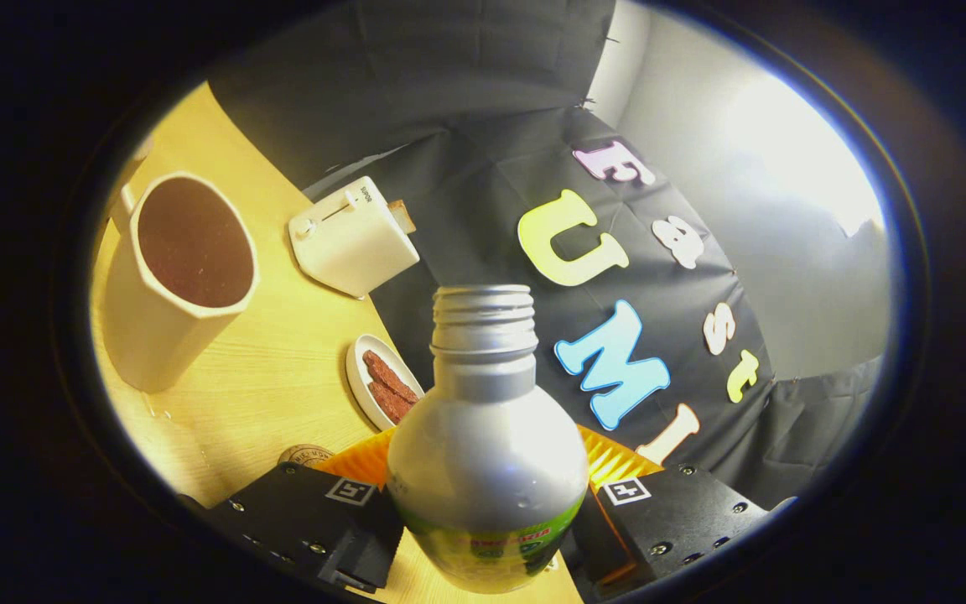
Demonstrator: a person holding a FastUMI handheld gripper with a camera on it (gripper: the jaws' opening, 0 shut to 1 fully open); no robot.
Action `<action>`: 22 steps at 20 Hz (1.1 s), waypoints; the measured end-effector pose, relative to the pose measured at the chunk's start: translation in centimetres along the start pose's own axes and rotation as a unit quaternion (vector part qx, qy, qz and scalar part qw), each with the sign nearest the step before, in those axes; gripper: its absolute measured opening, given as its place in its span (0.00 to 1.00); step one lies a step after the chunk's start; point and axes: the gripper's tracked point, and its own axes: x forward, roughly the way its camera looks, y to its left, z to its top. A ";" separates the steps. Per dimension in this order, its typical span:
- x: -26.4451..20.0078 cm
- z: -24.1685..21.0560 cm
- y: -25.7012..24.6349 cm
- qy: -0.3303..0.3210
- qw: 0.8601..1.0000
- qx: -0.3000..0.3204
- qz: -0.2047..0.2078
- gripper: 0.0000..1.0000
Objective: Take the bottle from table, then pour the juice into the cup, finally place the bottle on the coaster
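Silver bottle: an uncapped metal bottle [487,436] with a threaded neck stands between the two fingers, its mouth open and pointing up and away from them.
Gripper: the gripper [490,516] is pinching the bottle low on its body, one finger pressed against each side.
Tilt: table and wall lie slanted across the gripper view, so the tool appears rolled to one side; the bottle looks to be lifted off the table.
Cup: a pale faceted cup [173,281] with a handle stands on the wooden table [282,377], well apart from the bottle's mouth; its inside looks dark, and whether that is liquid or shadow cannot be told.
Step in hand: judged to be the carry toward the cup before pouring.
Doing it well: bring the mouth over the cup's wide opening first, then tip slowly, keeping the squeeze firm because the smooth round body could twist between the fingers.
Coaster: a small round disc [305,455] shows just beside the near finger; probably the coaster, mostly hidden.
Bystanders: a white toaster [353,239] and a small dish [378,382] of reddish slices lie beyond the cup.
Writing: the bottle's green label carries red lettering too warped to read; small print on the toaster is illegible.
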 end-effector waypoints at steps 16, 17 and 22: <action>1.1 2.9 2.1 -0.063 0.984 -0.167 0.012 0.82; 1.1 3.1 2.1 -0.067 0.982 -0.177 0.012 0.83; 1.5 3.9 1.6 -0.087 0.968 -0.237 0.009 0.83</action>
